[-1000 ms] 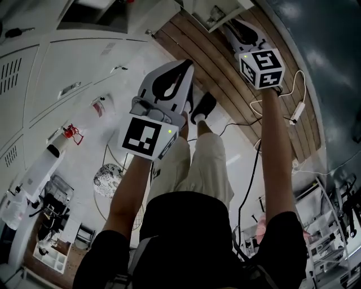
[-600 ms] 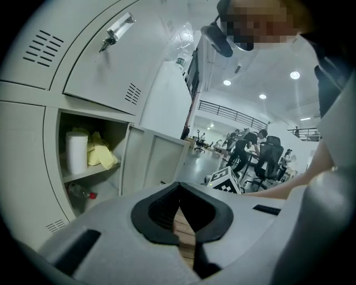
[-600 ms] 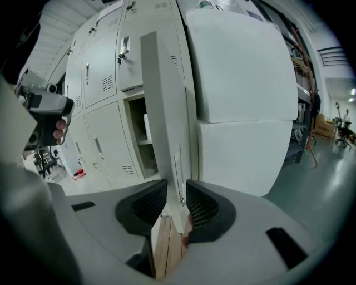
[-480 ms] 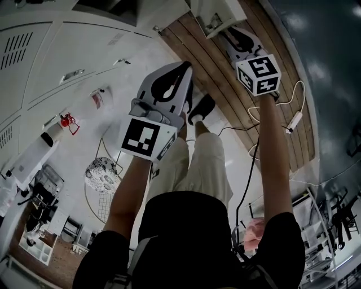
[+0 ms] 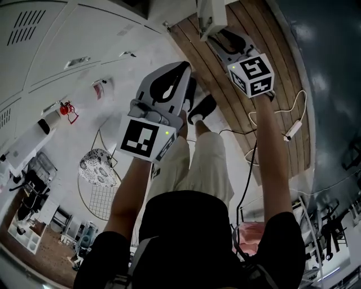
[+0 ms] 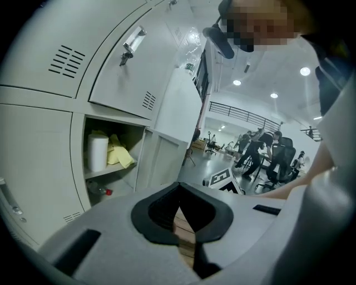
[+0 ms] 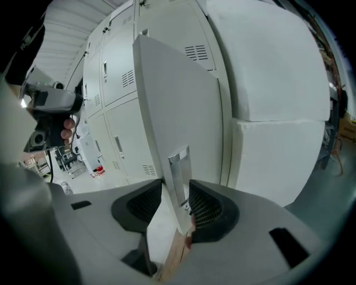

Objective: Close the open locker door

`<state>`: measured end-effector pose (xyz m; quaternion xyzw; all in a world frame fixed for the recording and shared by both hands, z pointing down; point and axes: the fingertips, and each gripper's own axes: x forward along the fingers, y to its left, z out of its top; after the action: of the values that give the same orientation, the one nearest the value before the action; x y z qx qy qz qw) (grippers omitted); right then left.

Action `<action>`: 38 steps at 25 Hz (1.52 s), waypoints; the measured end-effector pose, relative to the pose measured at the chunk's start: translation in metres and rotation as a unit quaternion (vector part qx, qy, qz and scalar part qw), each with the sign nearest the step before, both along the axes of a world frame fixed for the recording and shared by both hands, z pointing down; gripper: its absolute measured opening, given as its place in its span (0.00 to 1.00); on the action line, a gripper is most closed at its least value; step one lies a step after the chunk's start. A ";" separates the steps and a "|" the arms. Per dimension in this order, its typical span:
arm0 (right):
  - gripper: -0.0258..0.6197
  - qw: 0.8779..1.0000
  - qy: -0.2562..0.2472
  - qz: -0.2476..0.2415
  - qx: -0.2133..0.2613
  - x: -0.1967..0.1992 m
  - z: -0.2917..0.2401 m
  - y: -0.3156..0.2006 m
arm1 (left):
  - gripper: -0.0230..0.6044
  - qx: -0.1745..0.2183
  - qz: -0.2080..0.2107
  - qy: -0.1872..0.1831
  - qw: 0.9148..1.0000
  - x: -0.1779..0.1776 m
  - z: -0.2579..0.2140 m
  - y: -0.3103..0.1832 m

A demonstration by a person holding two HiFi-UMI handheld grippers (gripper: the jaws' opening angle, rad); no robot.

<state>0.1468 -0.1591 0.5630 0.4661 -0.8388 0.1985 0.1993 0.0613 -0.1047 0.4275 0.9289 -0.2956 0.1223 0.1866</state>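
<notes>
The open locker door point(image 7: 178, 111) is a white metal panel seen edge-on, with a recessed metal handle plate point(image 7: 179, 167). My right gripper point(image 7: 177, 203) has the door's edge and handle plate between its jaws, which are opening, so the pads do not clamp it. From the head view, that right gripper point(image 5: 217, 35) reaches up to the door's lower corner point(image 5: 211, 14). My left gripper point(image 5: 183, 70) hangs beside it over the person's legs, shut and empty. The left gripper view shows the door point(image 6: 178, 111) swung out from its open compartment point(image 6: 114, 158).
White lockers point(image 5: 67, 34) fill the left side. The compartment holds a paper roll point(image 6: 97, 151) and a yellow cloth point(image 6: 119, 156). A wooden floor strip point(image 5: 265, 107) carries a white cable and power strip point(image 5: 293, 130). A wire basket point(image 5: 98, 175) lies on the floor. People work far off point(image 6: 256, 150).
The right gripper has shifted left and closer to the locker door's corner, which has come further into the head view. The left gripper has stayed where it was.
</notes>
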 end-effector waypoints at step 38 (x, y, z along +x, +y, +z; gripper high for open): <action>0.23 0.998 0.020 -0.054 0.021 -0.135 0.001 -0.072 | 0.06 -0.007 -0.107 0.009 0.994 -0.120 0.009 -0.024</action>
<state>0.0114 -0.2310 0.5636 0.4277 -0.8627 0.1605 0.2169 -0.0585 -0.1287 0.4370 0.8915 -0.3910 0.0952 0.2082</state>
